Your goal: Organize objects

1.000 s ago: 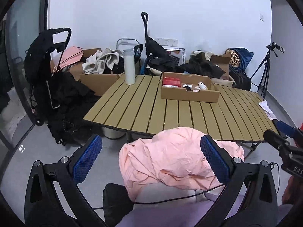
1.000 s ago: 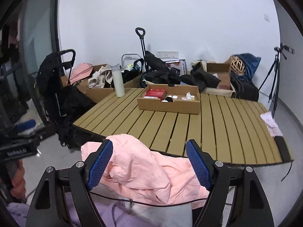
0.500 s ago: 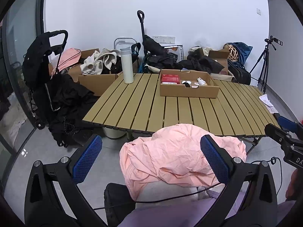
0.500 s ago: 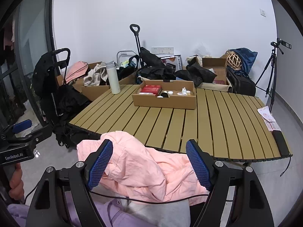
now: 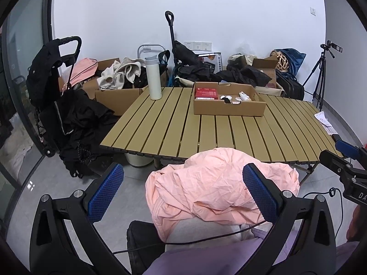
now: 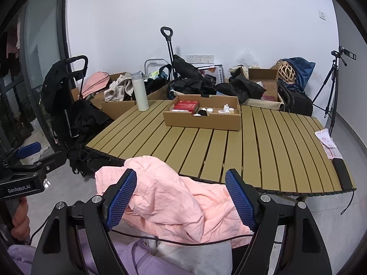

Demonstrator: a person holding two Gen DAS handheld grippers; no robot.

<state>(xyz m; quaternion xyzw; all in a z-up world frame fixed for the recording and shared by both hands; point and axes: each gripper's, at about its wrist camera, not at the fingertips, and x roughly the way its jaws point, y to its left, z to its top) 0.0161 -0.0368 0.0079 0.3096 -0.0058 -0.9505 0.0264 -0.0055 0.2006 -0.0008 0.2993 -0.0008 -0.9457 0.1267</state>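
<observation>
Left gripper (image 5: 183,192): fingers (image 5: 105,192) spread wide, gripping nothing; held over the lap, aimed at the table.
Right gripper (image 6: 181,201): fingers (image 6: 240,204) spread wide, gripping nothing; also over the lap, to the right of the left gripper.
Pink garment (image 5: 218,183): crumpled heap lying between and below both sets of fingers, at the near edge of the table; it hides part of that edge. Whether it rests on the lap or the table edge cannot be told.
Cable (image 6: 183,240): thin black line crossing under the garment, in front of both grippers.
Table (image 5: 206,133): low, olive slatted top, just beyond the garment.
Cardboard tray (image 5: 229,106): on the far half of the table; holds 1 red box (image 5: 206,92) at its left end and several small white and black items, too small to identify.
White flask (image 5: 154,79): upright at the table's far left corner, well apart from the tray.
Papers (image 6: 328,144): on the table's right edge, with 1 flat black object (image 6: 341,176) just nearer.
Stroller (image 5: 52,87): black, on the floor left of the table, draped with dark clothing.
Open boxes (image 5: 114,91): cardboard, behind the flask, heaped with pale clothes.
Back wall clutter: black bags, 1 trolley handle (image 5: 169,23), 1 woven ball (image 6: 286,72).
Tripod (image 6: 330,87): far right, beside the wall.
</observation>
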